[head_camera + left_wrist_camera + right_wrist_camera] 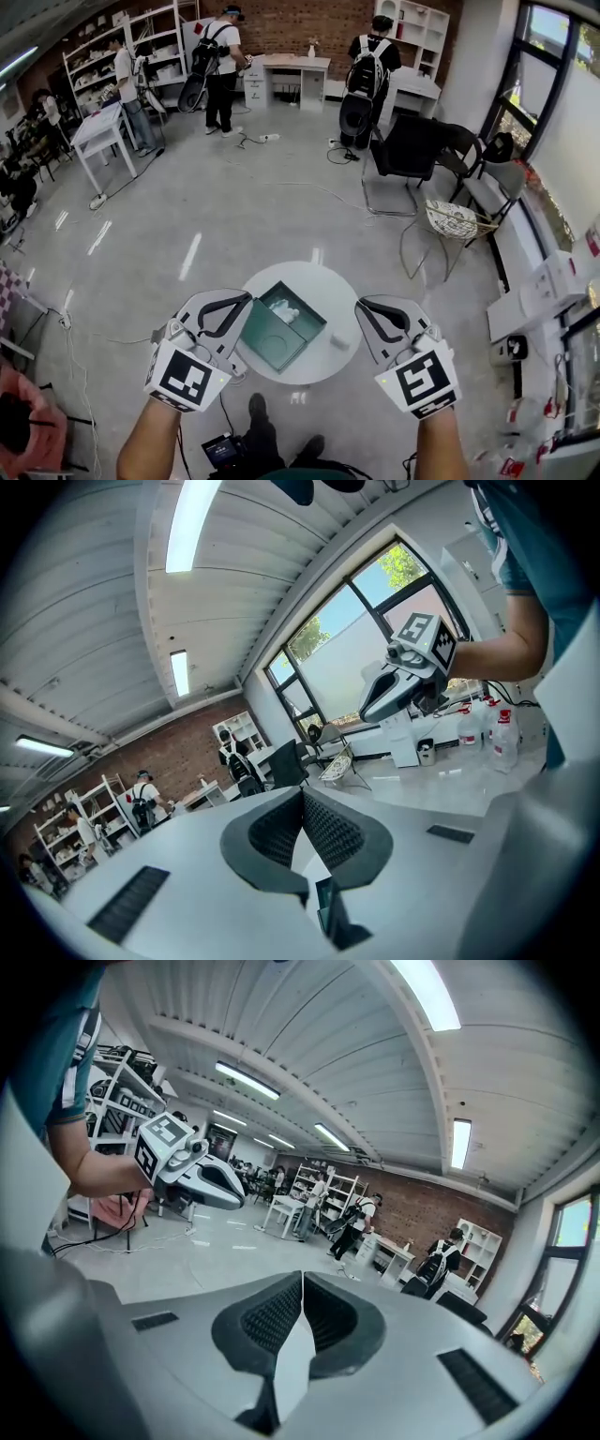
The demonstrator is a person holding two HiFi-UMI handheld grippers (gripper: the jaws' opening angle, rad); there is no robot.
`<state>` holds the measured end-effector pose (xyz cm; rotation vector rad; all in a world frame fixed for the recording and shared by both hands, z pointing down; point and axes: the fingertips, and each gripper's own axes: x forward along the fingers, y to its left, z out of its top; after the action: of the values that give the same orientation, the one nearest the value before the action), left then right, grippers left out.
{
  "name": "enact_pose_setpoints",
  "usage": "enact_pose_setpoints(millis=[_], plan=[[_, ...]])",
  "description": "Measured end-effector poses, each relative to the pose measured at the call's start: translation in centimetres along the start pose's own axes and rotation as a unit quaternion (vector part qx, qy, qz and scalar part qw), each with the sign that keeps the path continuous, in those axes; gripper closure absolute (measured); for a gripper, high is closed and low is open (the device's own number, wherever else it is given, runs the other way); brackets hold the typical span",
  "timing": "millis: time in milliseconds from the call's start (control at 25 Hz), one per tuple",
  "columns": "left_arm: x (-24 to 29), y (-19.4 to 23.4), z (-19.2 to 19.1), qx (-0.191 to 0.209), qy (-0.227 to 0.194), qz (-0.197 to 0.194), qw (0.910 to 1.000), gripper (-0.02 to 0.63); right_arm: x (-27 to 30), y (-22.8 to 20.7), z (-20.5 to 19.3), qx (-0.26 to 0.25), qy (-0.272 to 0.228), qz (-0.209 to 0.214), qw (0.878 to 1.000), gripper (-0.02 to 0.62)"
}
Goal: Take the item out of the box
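A teal box (302, 323) lies open on the round white table (323, 281) in the head view, its lid (267, 342) folded out towards me. A white item (285, 313) rests inside the box. My left gripper (246, 298) is held above the table's left edge, next to the lid, jaws shut and empty. My right gripper (362, 307) hovers at the table's right edge, also shut and empty. The left gripper (302, 797) points up at the room, with the right gripper (412, 672) in sight. The right gripper view shows its own shut jaws (302, 1281) and the left gripper (192, 1174).
A small white object (339, 342) lies on the table right of the box. Black chairs (408, 150) and a wire chair (455, 223) stand to the far right. People with backpacks (367, 70) stand at desks farther back. Cables (84, 337) run over the floor at left.
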<state>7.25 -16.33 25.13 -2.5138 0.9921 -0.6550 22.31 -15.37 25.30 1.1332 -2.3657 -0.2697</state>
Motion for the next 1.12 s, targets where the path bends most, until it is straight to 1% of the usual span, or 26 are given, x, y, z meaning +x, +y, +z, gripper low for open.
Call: enact_pose_setpoints(millis=[200, 440, 600, 840, 1000, 1120], plan=[[6.1, 2.8, -1.4, 0.004, -0.019, -0.047, 0.9987, 0.588, 3.2, -4.1, -1.7, 0.027, 0.029, -0.038, 0.999, 0.557], [11.0, 7.1, -4.7, 0.005, -0.028, -0.095, 0.9951, 0.588, 8.9, -6.3, -1.8, 0.053, 0.052, -0.065, 0.995, 0.555], [12.8, 10.3, -6.6, 0.007, -0.038, -0.117, 0.9924, 0.588, 12.8, -7.0, -1.4, 0.041, 0.061, -0.069, 0.995, 0.555], [13.6, 14.4, -9.4, 0.005, -0.049, -0.137, 0.9894, 0.588, 17.7, -6.7, -0.5, 0.048, 0.072, -0.070, 0.994, 0.555], [13.4, 17.1, -11.9, 0.001, -0.050, -0.137, 0.9893, 0.588, 21.5, -5.7, 0.1, 0.046, 0.079, -0.057, 0.994, 0.555], [13.6, 18.2, -14.0, -0.007, -0.044, -0.131, 0.9904, 0.588, 24.1, -5.0, -0.2, 0.043, 0.081, -0.042, 0.995, 0.555]])
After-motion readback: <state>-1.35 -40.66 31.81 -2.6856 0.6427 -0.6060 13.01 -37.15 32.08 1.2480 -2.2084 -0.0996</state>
